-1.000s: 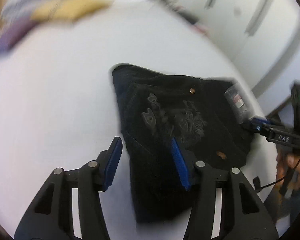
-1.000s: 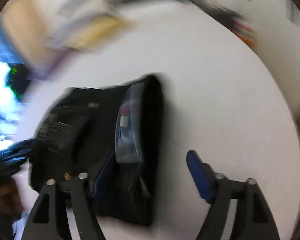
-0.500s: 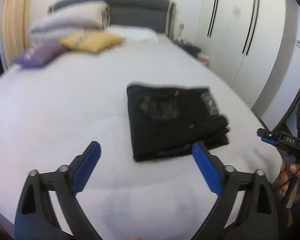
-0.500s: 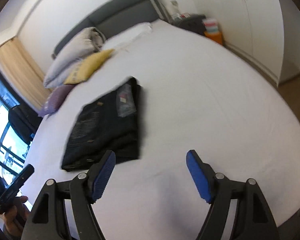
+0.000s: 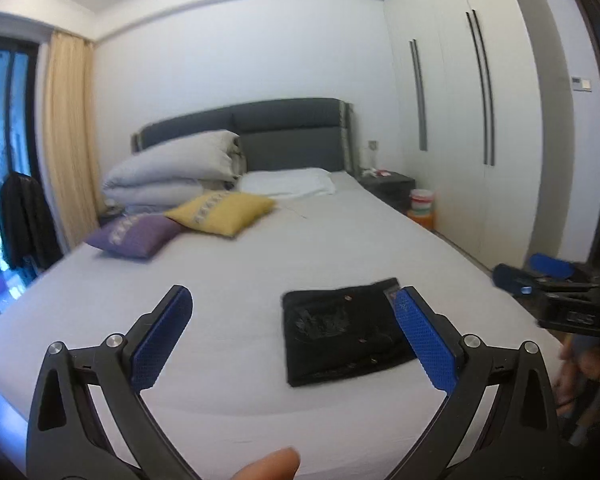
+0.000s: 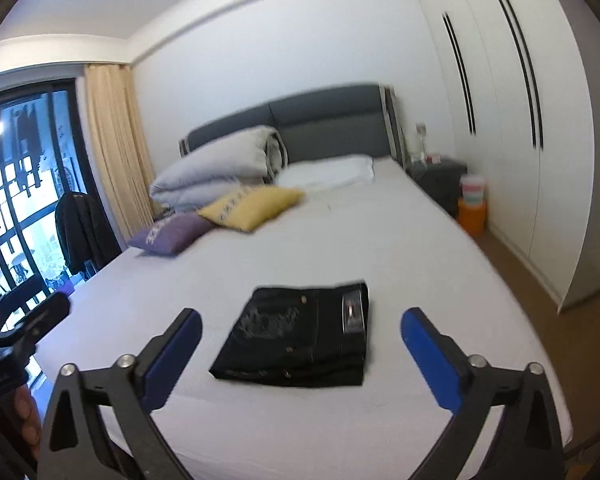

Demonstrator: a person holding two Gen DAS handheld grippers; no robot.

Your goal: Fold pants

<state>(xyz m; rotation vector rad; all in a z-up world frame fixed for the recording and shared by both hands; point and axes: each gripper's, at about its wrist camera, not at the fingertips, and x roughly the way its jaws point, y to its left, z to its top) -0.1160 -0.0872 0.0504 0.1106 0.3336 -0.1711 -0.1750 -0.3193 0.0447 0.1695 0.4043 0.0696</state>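
Pants [image 6: 300, 344]: black jeans are lying folded into a compact rectangle on the white bed [image 6: 400, 248], near its foot edge and toward the wardrobe-side edge; a label patch is showing on the top layer.
Left gripper [image 5: 296, 340]: its blue fingers are standing wide apart and holding nothing, hanging above the foot edge of the bed, well clear of the pants.
Right gripper [image 6: 300, 354]: its fingers are also spread wide and gripping nothing, pulled back off the cloth.
Change: a second ago both grippers were sitting low on the denim, fingers against the fabric; now both are lifting away and the whole bedroom is coming into view, while the bundle is keeping its shape.
Meaning for the task: the folding is looking finished, with no loose leg trailing out of the stack; I judge this to be the retreat after the last press.
Surroundings: yellow pillow [image 5: 220, 214], purple pillow [image 5: 136, 234] and a rolled grey duvet [image 5: 172, 174] are resting at the head edge, well apart from the pants.
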